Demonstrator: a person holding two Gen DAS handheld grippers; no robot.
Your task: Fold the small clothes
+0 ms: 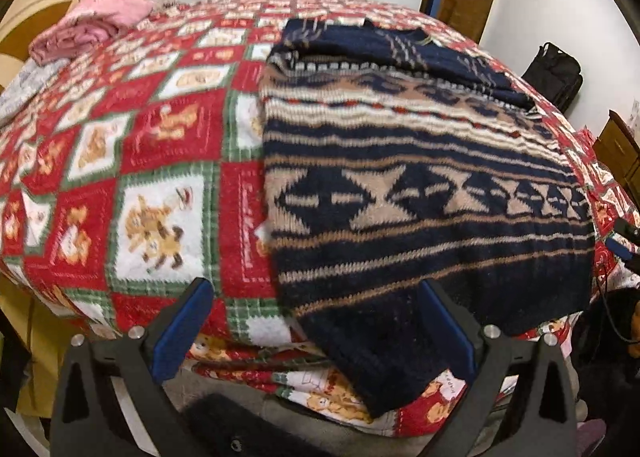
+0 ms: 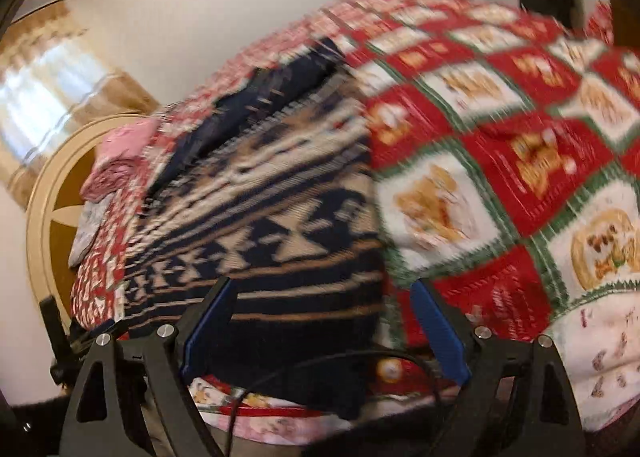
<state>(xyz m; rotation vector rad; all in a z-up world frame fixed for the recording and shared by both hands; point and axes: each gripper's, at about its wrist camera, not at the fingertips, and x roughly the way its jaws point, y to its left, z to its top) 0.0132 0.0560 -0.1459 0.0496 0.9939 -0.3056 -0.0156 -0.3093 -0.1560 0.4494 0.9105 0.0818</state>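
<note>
Nearest, the left tongs [image 1: 316,333] stand spread, pinching nothing, their blue pads either side of a dark ribbed hem. The right tongs [image 2: 324,331] are likewise spread and empty. The knitted sweater [image 1: 420,185], navy with tan diamond bands, lies on the bed's fleecy red-and-green checked blanket [image 1: 160,145], hem hanging over the near edge, long axis running away. The right view is blurred. Farther back sits a crumpled pink garment [image 1: 88,27].

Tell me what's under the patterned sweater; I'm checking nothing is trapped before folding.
The sweater lies on the red, green and white blanket, its hem hanging over the bed's edge. Anything between the two is covered and cannot be seen.
</note>
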